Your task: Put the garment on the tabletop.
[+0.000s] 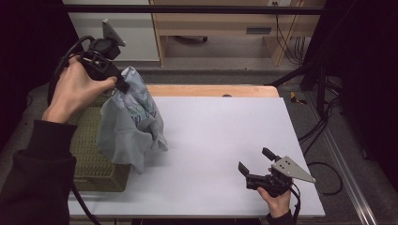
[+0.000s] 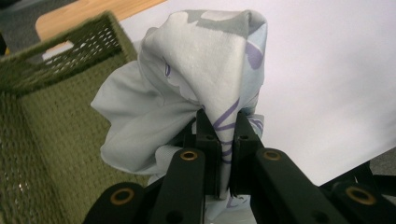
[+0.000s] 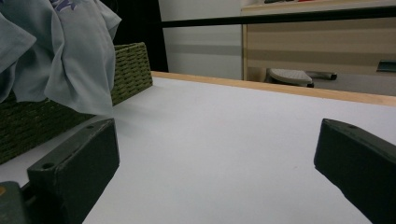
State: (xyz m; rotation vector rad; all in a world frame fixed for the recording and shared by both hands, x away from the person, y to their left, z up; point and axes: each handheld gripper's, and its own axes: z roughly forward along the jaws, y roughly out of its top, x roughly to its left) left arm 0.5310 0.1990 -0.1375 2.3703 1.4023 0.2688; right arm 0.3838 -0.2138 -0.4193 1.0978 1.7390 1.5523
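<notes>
A pale grey cloth with purple markings (image 1: 126,122) hangs from my left gripper (image 1: 123,86), which is shut on its top fold. In the left gripper view the cloth (image 2: 205,70) bunches between the closed black jaws of the left gripper (image 2: 224,135). The cloth is lifted above the table's left side, its lower part drooping beside a green woven basket (image 1: 91,154). My right gripper (image 1: 257,161) stands open near the table's front right, low over the white surface, with nothing between its jaws. From the right gripper view, the cloth (image 3: 60,51) and the basket (image 3: 133,70) lie to the left.
The white tabletop (image 1: 220,140) has a wooden far edge (image 1: 211,90). Wooden furniture (image 1: 225,28) and cables (image 1: 319,136) stand beyond and to the right of the table. The basket's rim (image 2: 65,51) is close to the left gripper.
</notes>
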